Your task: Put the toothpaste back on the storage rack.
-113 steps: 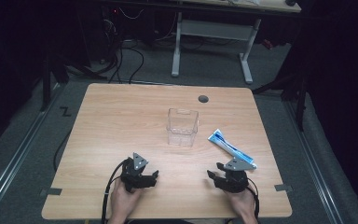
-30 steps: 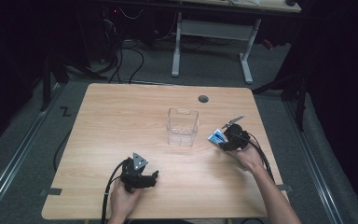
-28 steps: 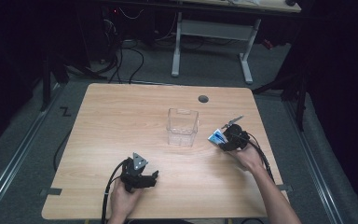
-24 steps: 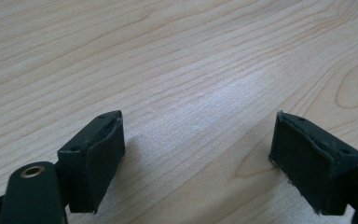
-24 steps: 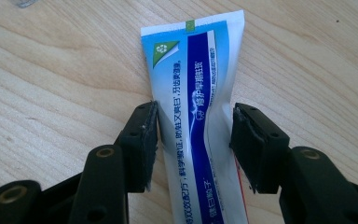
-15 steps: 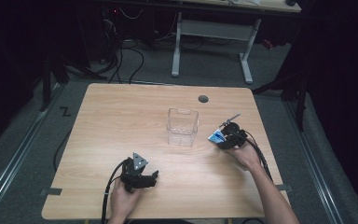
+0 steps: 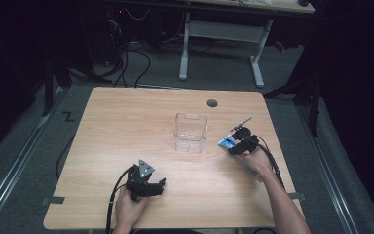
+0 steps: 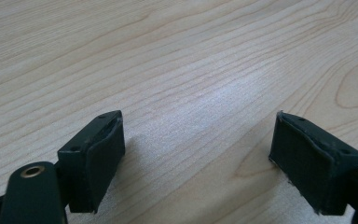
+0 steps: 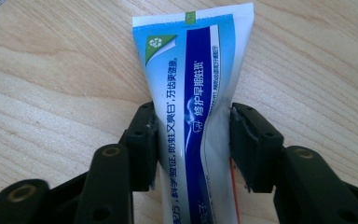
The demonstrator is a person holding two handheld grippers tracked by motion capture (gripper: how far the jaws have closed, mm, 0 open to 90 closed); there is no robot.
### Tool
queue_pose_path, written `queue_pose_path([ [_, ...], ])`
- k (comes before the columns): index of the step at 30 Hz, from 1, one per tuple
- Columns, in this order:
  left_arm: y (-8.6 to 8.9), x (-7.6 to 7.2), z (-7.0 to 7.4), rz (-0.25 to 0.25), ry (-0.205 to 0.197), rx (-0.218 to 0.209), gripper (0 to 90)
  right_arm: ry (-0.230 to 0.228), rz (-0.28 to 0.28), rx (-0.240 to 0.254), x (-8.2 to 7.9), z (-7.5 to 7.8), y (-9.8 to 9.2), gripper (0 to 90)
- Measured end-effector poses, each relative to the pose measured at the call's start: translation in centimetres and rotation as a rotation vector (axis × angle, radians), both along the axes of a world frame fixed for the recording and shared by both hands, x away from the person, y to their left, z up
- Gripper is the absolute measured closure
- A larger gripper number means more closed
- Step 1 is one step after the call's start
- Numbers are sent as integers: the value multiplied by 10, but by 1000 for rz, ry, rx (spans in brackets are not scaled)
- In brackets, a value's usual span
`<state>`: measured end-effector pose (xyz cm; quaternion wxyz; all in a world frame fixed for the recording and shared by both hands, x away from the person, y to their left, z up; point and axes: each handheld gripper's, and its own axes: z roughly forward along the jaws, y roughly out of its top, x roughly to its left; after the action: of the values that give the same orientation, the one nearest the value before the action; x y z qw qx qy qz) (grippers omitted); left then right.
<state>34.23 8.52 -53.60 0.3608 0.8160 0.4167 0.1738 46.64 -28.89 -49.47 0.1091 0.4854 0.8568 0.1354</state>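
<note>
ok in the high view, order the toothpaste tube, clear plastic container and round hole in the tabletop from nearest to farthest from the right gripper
1. toothpaste tube: between the jaws of the right gripper, near the table's right edge; the jaws have just been closing on it.
2. clear plastic container: to the gripper's left, mid-table.
3. round hole: beyond the container, near the far edge.

Overhead light hits my table (image 7: 126, 126) bright, room around it near black. Soft sheen on wood btwn my left jaws, short shadows under pads; high view grainy, close-ups sharp
</note>
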Motion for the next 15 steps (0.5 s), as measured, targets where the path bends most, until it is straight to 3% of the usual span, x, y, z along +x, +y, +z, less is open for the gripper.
queue_pose_path([
  [7,0,0,0,-1,0,0,178,10,-26,15,1,6,-6,698],
  [15,0,0,0,0,-1,0,178,4,-14,42,-4,12,-10,722],
])
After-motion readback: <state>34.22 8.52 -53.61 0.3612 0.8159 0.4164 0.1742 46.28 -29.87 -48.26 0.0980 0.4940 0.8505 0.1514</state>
